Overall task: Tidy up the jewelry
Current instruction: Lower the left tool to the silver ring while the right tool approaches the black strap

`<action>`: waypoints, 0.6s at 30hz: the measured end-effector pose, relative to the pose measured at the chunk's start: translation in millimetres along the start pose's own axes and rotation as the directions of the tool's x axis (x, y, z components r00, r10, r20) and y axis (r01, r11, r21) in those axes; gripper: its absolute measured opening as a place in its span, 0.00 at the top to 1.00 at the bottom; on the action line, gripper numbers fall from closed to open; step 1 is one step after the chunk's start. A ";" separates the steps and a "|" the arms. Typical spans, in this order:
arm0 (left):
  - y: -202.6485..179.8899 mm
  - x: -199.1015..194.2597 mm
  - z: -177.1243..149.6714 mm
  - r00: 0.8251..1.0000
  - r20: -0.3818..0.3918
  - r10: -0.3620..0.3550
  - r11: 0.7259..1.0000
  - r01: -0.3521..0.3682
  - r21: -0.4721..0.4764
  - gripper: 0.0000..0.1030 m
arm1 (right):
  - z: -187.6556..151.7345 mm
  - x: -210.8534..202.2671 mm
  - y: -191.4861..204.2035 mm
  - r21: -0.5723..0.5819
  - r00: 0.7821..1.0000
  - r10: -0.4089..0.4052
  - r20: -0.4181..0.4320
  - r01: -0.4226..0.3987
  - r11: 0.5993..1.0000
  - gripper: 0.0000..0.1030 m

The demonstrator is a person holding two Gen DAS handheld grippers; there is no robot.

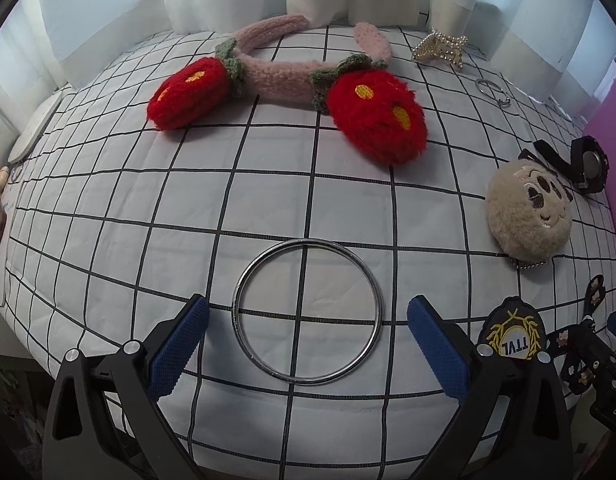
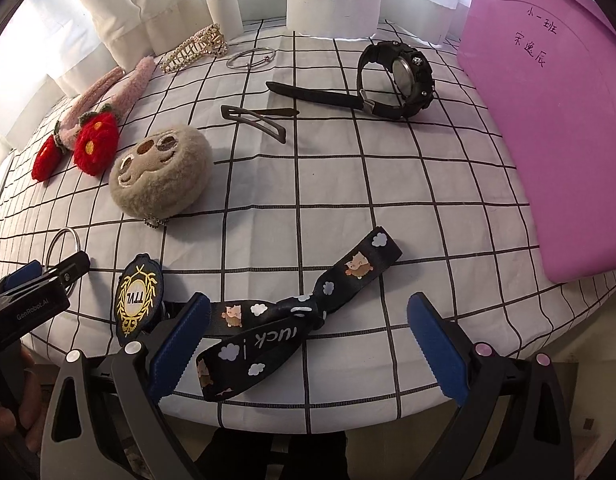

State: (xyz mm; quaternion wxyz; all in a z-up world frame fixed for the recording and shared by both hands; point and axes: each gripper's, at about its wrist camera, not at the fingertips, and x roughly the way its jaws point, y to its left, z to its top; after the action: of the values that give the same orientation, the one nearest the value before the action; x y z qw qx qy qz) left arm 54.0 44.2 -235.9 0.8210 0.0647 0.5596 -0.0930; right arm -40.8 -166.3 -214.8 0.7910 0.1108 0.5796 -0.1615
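Left claw (image 1: 308, 336) spread around silver bangle (image 1: 306, 312); right claw (image 2: 308, 340) (also spread) above black ribbon (image 2: 284, 320).

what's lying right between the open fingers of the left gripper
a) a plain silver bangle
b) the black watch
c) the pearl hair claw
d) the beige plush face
a: in the left wrist view the silver bangle lies flat on the checked cloth, centred in front of the open left gripper, whose fingers stand to either side without touching it; the black watch, pearl hair claw and beige plush face all lie farther off.
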 end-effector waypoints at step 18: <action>0.1 -5.7 -14.2 0.998 0.055 -0.004 1.000 0.004 0.000 0.05 | -12.0 17.0 -5.3 0.007 1.000 0.013 0.008 -0.013 1.000 0.08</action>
State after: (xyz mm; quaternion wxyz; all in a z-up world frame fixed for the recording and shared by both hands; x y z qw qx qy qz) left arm 39.1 47.7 -235.8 0.8360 0.0610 0.5367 -0.0966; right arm -48.7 -169.0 -234.7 0.7941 0.1168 0.5749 -0.1587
